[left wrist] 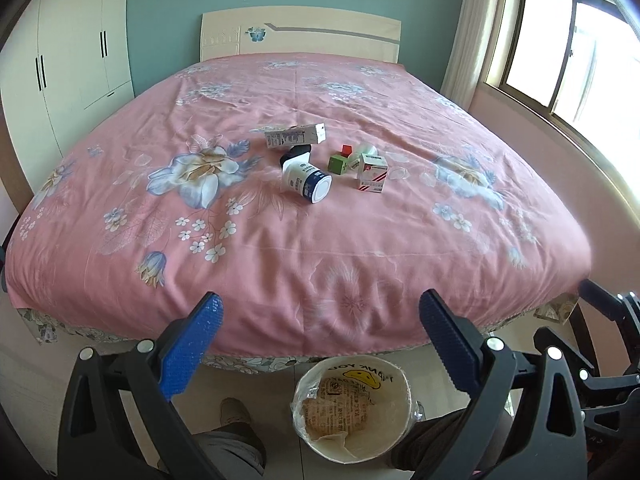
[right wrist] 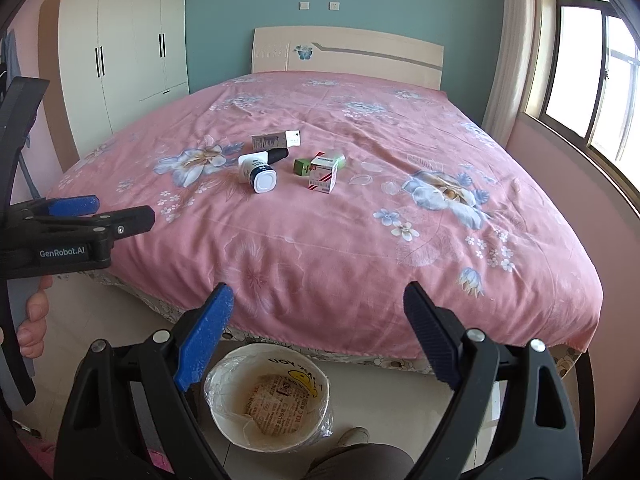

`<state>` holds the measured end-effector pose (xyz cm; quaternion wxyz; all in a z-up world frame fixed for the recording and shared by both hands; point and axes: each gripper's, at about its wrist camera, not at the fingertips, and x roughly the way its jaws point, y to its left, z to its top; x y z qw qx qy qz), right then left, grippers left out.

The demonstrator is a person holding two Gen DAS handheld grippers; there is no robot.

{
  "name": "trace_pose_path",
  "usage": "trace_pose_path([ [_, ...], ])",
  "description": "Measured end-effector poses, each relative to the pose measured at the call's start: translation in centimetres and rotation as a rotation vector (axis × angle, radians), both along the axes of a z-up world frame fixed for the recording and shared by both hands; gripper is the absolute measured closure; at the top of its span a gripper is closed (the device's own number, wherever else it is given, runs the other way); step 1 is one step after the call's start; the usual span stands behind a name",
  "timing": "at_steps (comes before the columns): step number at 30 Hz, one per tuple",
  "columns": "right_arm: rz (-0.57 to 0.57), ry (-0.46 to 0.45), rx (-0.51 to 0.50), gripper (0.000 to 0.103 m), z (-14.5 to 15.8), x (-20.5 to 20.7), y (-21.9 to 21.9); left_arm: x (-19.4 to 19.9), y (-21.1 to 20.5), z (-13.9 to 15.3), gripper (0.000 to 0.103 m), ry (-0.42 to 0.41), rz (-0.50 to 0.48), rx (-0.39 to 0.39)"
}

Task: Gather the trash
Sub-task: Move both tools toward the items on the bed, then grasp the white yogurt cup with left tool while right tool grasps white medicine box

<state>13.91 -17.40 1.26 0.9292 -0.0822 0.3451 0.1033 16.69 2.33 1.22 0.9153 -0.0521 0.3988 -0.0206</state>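
Trash lies grouped mid-bed on the pink floral cover: a long carton [left wrist: 295, 135] [right wrist: 276, 140], a white and blue bottle [left wrist: 306, 178] [right wrist: 258, 172] on its side, a green box [left wrist: 337, 164] [right wrist: 303, 166], a red and white box [left wrist: 373, 173] [right wrist: 323, 177]. A lined bin [left wrist: 352, 406] [right wrist: 268, 396] stands on the floor at the bed's foot. My left gripper [left wrist: 320, 300] is open and empty above the bed's near edge. My right gripper [right wrist: 318, 292] is open and empty, to the right of the left one.
The bed [left wrist: 320, 240] fills the middle. A white wardrobe [left wrist: 68, 64] stands at the left, a window [left wrist: 572, 52] at the right. The person's legs and shoe [left wrist: 236, 412] are on the tiled floor beside the bin.
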Motion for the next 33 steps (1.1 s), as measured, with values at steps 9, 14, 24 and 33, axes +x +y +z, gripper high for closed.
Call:
trace_pose_path([
  [9, 0.007, 0.016, -0.017, 0.017, -1.7, 9.7, 1.0, 10.1, 0.7, -1.7, 0.003, 0.081, 0.151, -0.190],
  [14, 0.009, 0.040, -0.025, 0.017, -3.9, 15.4, 1.8, 15.3, 0.7, -4.2, 0.003, 0.163, 0.223, -0.275],
  [24, 0.032, 0.146, 0.054, 0.017, -9.4, 26.2, 3.3, 23.2, 1.1, -8.4, 0.003, 0.259, 0.353, -0.360],
  [33, 0.017, 0.188, 0.099, 0.017, -12.8, 33.0, 5.6, 27.6, 1.4, -11.5, 0.003, 0.320, 0.446, -0.368],
])
